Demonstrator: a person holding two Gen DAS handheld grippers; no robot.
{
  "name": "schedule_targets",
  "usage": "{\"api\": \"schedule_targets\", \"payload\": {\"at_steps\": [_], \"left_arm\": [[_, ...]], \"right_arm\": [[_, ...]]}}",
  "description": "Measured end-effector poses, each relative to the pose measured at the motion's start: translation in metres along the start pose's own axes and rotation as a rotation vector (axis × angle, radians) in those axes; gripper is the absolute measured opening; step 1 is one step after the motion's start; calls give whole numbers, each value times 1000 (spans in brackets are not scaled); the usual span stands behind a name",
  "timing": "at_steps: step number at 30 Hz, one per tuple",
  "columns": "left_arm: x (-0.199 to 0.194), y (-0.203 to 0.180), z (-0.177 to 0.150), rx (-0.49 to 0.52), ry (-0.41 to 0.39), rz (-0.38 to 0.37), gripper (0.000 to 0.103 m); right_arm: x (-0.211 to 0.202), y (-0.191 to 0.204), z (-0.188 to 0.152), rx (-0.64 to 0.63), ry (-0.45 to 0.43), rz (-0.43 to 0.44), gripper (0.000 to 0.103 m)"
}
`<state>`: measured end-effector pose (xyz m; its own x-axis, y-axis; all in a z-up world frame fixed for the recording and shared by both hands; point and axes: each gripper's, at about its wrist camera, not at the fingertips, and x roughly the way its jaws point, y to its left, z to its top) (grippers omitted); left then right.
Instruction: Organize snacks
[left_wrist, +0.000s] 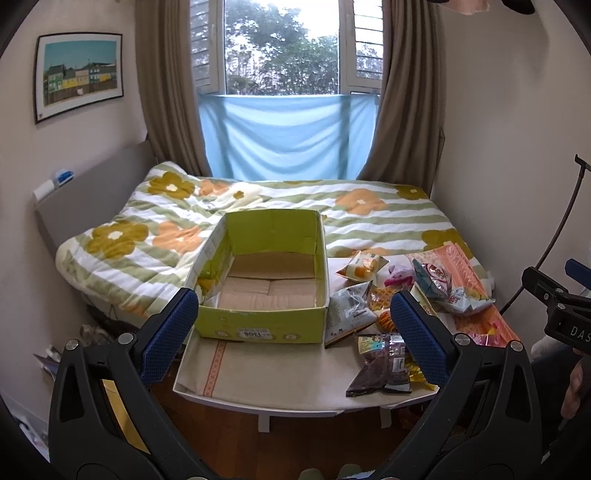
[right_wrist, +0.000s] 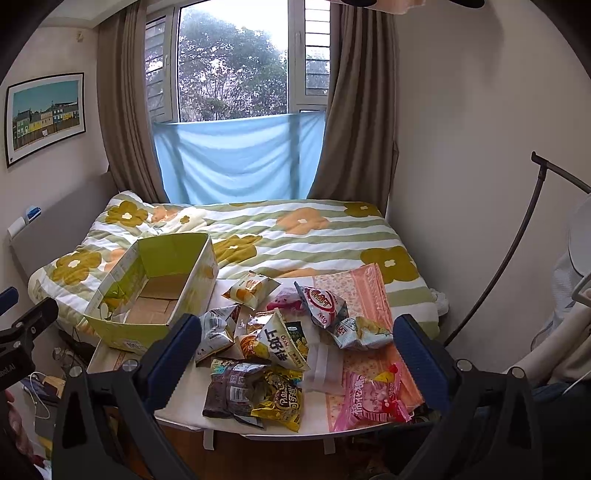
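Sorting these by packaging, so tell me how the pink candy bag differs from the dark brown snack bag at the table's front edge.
The pink candy bag is partly see-through, showing pale sweets; the dark brown snack bag is opaque. The pink bag lies on the peach floral cloth, apart from the pile; the brown bag overlaps a yellow packet. Both lie flat, sealed, outside the green box.

Small white table (right_wrist: 184, 415) sitting right up against the bed (right_wrist: 314, 236)

It's carrying a green box (left_wrist: 258, 325), loose snack packets (right_wrist: 284, 343) and a pink cloth (right_wrist: 369, 295).
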<state>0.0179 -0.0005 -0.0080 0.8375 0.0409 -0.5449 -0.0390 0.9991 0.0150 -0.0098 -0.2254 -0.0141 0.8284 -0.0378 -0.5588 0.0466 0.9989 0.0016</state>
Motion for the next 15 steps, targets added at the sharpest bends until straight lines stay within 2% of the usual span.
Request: {"api": "schedule_targets", "payload": {"at_steps": [15], "left_arm": [[3, -1, 1, -7, 6, -9, 103]], "right_arm": [[3, -1, 2, 3, 6, 1, 103]]}}
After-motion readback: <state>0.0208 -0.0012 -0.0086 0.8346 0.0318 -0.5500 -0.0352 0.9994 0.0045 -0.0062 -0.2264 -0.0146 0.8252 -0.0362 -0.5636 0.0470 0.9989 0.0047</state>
